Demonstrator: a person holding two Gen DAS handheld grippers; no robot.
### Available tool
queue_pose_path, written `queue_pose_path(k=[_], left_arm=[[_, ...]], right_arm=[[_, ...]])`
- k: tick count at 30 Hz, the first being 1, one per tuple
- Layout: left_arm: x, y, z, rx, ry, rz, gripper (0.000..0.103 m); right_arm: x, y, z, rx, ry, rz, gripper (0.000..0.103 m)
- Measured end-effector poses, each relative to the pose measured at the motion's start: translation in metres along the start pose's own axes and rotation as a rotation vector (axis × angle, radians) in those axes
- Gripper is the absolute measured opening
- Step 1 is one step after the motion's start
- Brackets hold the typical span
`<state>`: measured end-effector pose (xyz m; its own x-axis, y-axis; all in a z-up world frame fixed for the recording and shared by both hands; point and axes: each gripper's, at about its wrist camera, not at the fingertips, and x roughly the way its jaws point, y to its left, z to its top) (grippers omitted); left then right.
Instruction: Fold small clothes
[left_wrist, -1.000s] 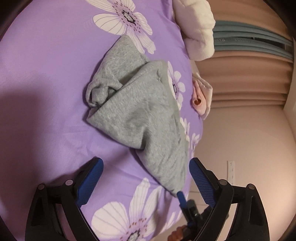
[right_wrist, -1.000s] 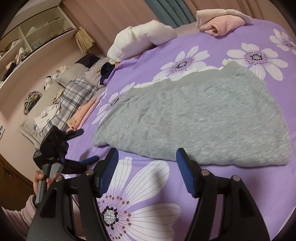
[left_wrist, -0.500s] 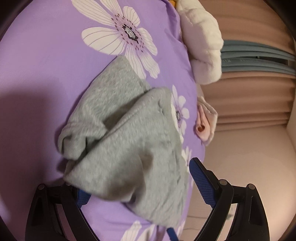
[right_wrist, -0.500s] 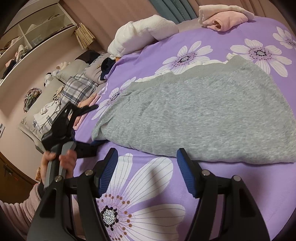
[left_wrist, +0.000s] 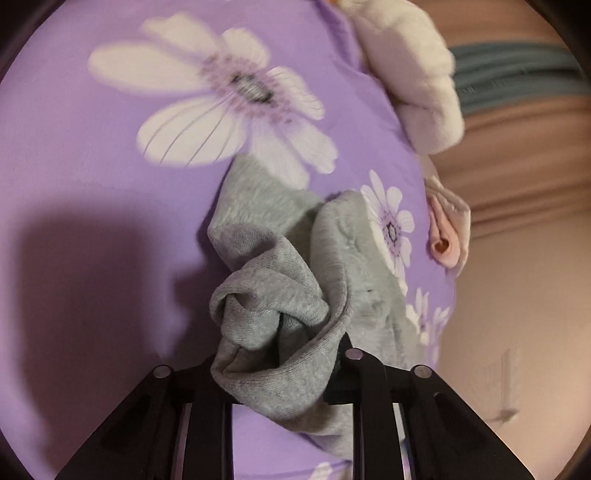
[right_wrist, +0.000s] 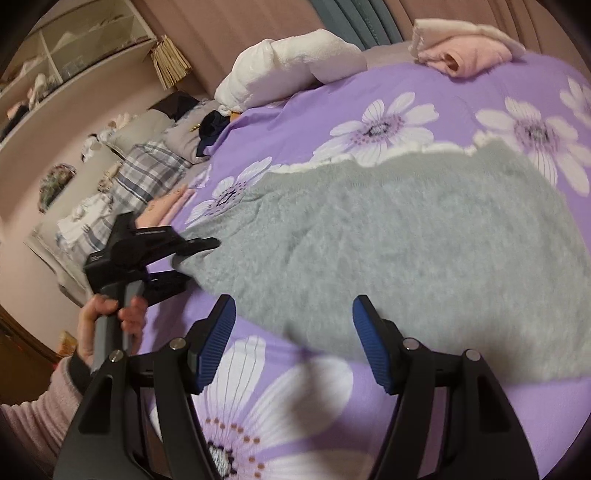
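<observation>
A grey fleece garment (left_wrist: 332, 258) lies on the purple flowered bedspread (left_wrist: 92, 184). My left gripper (left_wrist: 280, 354) has one bunched corner of it between its jaws; they are closing on the cloth, which hides the pads. In the right wrist view the garment (right_wrist: 406, 240) spreads flat across the bed, and the left gripper (right_wrist: 177, 258), held by a hand (right_wrist: 110, 314), bites its left end. My right gripper (right_wrist: 293, 310) hovers open over the garment's near edge, nothing between its blue pads (right_wrist: 218, 343).
A white fluffy roll (right_wrist: 295, 70) and a folded pink cloth (right_wrist: 465, 55) lie at the bed's far edge. Plaid and other clothes (right_wrist: 147, 173) are piled left of the bed, below wall shelves (right_wrist: 74, 48). Curtains hang behind.
My left gripper went forward over the grey garment's corner and its wide jaws came together on the cloth, bunching it. The right gripper crept slightly closer to the near edge, still open.
</observation>
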<state>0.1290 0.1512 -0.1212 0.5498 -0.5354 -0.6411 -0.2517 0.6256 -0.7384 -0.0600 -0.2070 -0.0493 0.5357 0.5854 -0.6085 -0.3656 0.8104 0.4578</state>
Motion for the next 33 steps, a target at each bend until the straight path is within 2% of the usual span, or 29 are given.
queue_pose_path(k=[3,5,8,11,13,17,19,21,22,25,28,30,33], left_arm=[[-0.007,-0.015,-0.001,0.093,-0.029,0.025,0.019],[-0.01,-0.023,-0.003,0.135,-0.037,0.038,0.019],[-0.01,-0.026,0.0,0.153,-0.035,0.044,0.019],[-0.009,-0.024,0.001,0.144,-0.022,0.044,0.019],[-0.008,-0.025,0.0,0.147,-0.017,0.049,0.019],[-0.011,-0.036,-0.001,0.179,-0.021,0.057,0.019],[-0.014,-0.044,-0.002,0.207,-0.029,0.057,0.019],[-0.017,-0.053,-0.005,0.244,-0.035,0.068,0.019],[-0.019,-0.057,-0.007,0.259,-0.038,0.071,0.019],[-0.023,-0.071,-0.01,0.304,-0.047,0.072,0.019],[-0.027,-0.085,-0.015,0.356,-0.064,0.081,0.019],[-0.029,-0.091,-0.016,0.377,-0.067,0.081,0.019],[-0.029,-0.095,-0.018,0.403,-0.068,0.091,0.019]], right_arm=[[0.011,0.007,0.018,-0.017,0.003,-0.02,0.059],[0.018,0.008,0.026,-0.016,-0.001,-0.03,0.045],[0.036,0.007,0.035,-0.004,0.011,-0.054,0.034],[0.071,-0.001,0.027,0.015,0.122,-0.103,0.029],[0.081,-0.003,0.021,-0.003,0.146,-0.111,0.027],[0.07,-0.001,0.026,-0.008,0.145,-0.108,0.027],[0.059,0.0,0.035,-0.006,0.098,-0.109,0.027],[0.056,-0.004,0.051,0.01,0.045,-0.149,0.026],[0.059,-0.007,0.057,0.025,0.043,-0.153,0.025],[0.085,-0.024,0.073,0.071,0.093,-0.177,0.023],[0.119,-0.04,0.069,0.078,0.194,-0.236,0.02],[0.123,-0.042,0.068,0.065,0.195,-0.233,0.019],[0.107,-0.042,0.069,0.088,0.171,-0.205,0.021]])
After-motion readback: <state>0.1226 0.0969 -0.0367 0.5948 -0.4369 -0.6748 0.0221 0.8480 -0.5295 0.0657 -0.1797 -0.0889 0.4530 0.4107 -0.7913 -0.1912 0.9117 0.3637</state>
